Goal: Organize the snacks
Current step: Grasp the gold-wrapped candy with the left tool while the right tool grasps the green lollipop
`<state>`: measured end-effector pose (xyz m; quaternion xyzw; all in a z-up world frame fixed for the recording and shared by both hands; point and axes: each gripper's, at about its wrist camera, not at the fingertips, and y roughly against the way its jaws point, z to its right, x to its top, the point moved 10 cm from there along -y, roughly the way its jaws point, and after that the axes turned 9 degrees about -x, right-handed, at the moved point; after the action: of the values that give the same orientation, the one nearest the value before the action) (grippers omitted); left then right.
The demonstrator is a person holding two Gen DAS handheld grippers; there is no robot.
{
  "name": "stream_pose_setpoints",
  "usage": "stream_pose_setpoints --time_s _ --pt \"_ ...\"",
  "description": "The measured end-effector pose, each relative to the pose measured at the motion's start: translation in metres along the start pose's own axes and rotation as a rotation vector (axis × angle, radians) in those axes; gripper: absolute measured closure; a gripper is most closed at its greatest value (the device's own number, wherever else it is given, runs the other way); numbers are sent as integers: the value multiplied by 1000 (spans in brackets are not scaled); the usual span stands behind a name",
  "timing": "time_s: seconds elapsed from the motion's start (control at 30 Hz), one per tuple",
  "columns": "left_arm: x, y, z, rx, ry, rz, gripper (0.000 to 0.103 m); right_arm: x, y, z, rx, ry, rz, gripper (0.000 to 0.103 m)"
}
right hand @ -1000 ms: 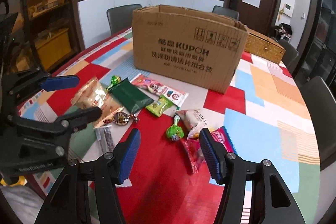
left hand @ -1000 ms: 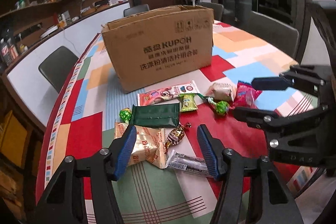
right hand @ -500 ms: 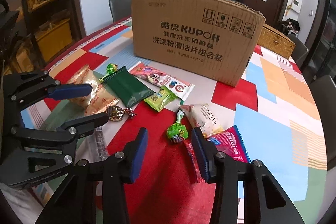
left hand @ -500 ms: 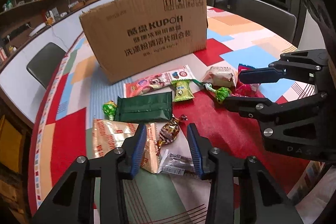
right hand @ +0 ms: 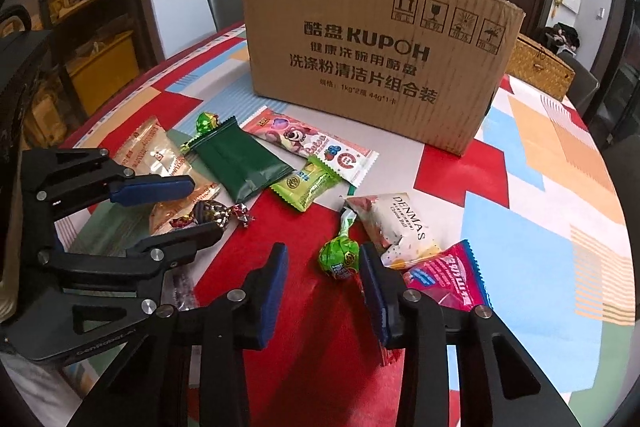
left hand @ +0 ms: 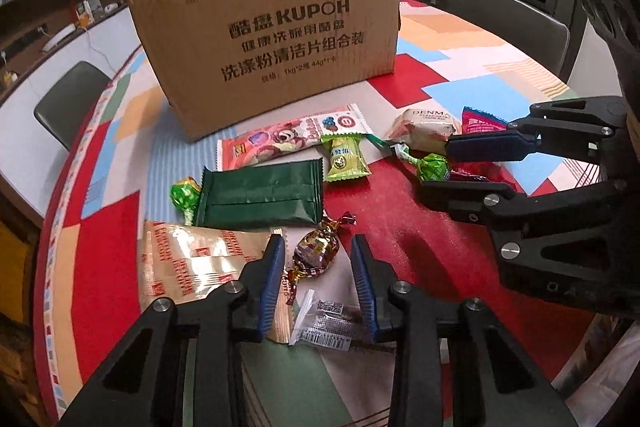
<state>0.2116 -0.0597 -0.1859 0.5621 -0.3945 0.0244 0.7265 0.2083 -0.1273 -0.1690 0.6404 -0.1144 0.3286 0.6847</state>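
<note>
Cardboard box (left hand: 272, 39) behind approx. ten snacks loose on tabletop (right hand: 520, 187); nothing sorted, both grippers' fingers open, empty.

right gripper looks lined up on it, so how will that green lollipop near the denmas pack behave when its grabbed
The green lollipop has a round wrapped head, so it may roll or squirt from between the right gripper fingers. Its foil looks crinkly and probably slick. The thin stick should make it pivot if pushed; it is likely light.
</note>
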Motion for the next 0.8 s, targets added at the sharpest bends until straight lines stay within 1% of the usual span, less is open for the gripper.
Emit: stream_pose_setpoints --time_s 0.3,0.33,0.4,0.47,0.8 --pt "-2 -15 -2 -31 44 -42 76 0 -15 5 22 -46 -38 66" --pt "-2 -15 -2 -35 50 -41 76 -1 -17 5 30 -55 -47 69" --pt "-2 -16 -2 -41 61 -42 77 -3 -20 6 39 -63 -58 72" --pt "-1 -16 -3 -47 71 -40 77 -4 -21 5 44 -68 -67 75" --pt "7 2 -3 -51 98 6 77 -2 -9 3 46 -69 -43 75"
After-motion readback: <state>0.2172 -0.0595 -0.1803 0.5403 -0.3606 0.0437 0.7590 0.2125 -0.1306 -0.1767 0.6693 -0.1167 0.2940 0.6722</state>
